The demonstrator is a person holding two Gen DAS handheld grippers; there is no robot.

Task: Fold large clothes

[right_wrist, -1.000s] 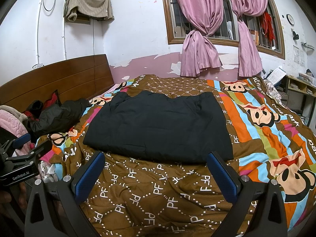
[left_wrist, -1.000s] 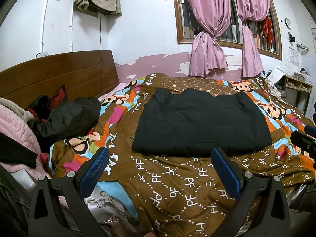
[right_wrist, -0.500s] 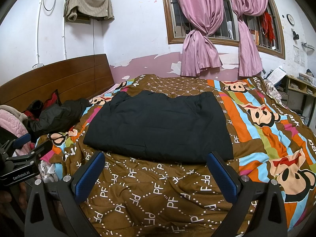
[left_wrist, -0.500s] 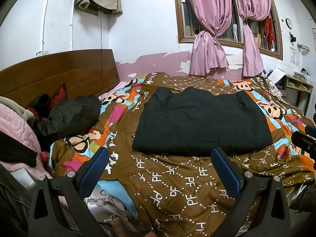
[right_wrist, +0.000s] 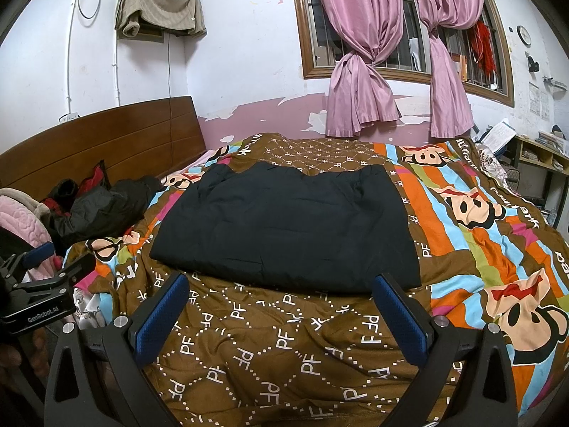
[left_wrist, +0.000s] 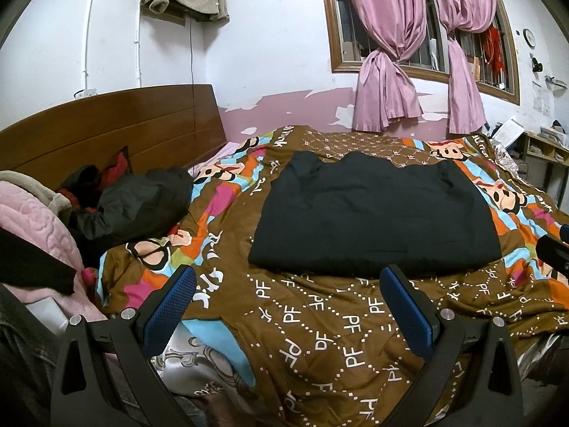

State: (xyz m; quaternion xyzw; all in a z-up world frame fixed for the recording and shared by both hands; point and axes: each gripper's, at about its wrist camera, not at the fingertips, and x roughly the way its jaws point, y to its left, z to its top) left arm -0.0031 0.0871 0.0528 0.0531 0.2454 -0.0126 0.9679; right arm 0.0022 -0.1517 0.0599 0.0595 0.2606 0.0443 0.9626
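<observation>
A large black garment (left_wrist: pixel 370 217) lies folded into a flat rectangle in the middle of the bed; it also shows in the right wrist view (right_wrist: pixel 288 227). My left gripper (left_wrist: pixel 288 306) is open and empty, held above the quilt short of the garment's near edge. My right gripper (right_wrist: pixel 281 306) is open and empty too, also short of that near edge. The left gripper shows at the left edge of the right wrist view (right_wrist: pixel 42 284), and the right gripper's tip at the right edge of the left wrist view (left_wrist: pixel 554 252).
A patterned brown quilt (right_wrist: pixel 284 348) covers the bed. A dark jacket (left_wrist: pixel 135 206) and pink bedding (left_wrist: pixel 35 220) are piled by the wooden headboard (left_wrist: pixel 106 124). A window with pink curtains (right_wrist: pixel 359 82) is behind; a shelf (right_wrist: pixel 540 156) stands at right.
</observation>
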